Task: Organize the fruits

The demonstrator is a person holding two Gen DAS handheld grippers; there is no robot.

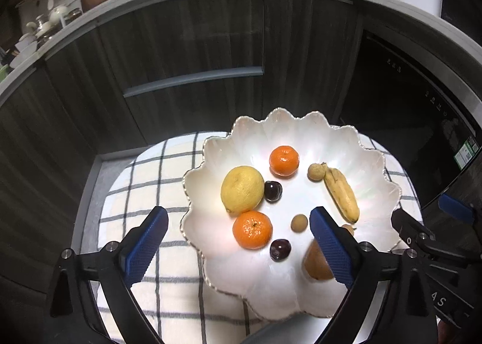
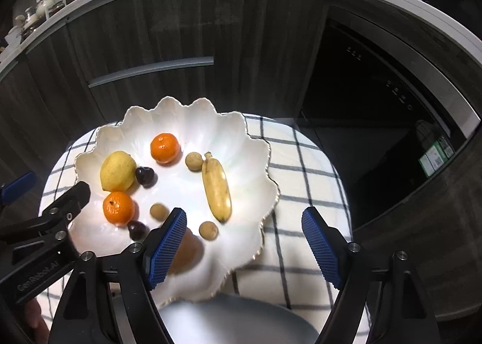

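Fruit is all sitting in a white scalloped plate (image 1: pixel 373 163) on a checked cloth (image 1: pixel 144 193), mid-frame in both views. Lemon (image 1: pixel 242 189) is on the plate's left side with a dark cherry (image 1: pixel 273 191) touching it, one orange (image 1: pixel 284 161) toward the top, another orange (image 1: pixel 252 229) lower down, and the banana (image 1: pixel 342 194) on the right. Left gripper (image 1: pixel 238 241) and right gripper (image 2: pixel 244 244) both hover at the bottom of their frames, jaws wide apart, holding nothing.
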